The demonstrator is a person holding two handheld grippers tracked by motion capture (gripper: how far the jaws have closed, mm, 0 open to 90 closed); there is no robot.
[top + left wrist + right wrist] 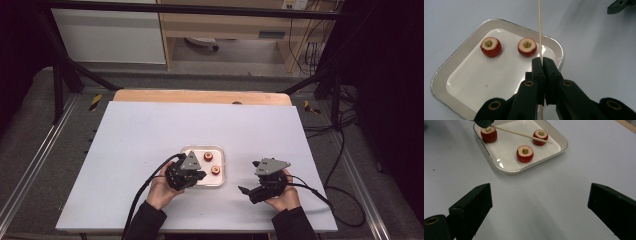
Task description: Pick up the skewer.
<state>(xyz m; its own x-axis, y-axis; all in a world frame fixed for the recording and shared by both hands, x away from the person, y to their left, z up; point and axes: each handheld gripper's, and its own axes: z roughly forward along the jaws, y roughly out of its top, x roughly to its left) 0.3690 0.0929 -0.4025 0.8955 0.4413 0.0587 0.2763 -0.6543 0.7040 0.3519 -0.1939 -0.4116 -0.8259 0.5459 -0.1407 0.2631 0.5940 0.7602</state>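
Fingers of left gripper clamped on skewer; right gripper wide apart, empty. Nothing threaded yet: three cored fruits loose in tray, at its 12 o'clock.

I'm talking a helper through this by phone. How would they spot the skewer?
Find the white tray on the pale table. Over it, the left gripper pinches a thin wooden skewer. Unlike the round red fruit pieces lying in the tray, it is long, pale and straight.
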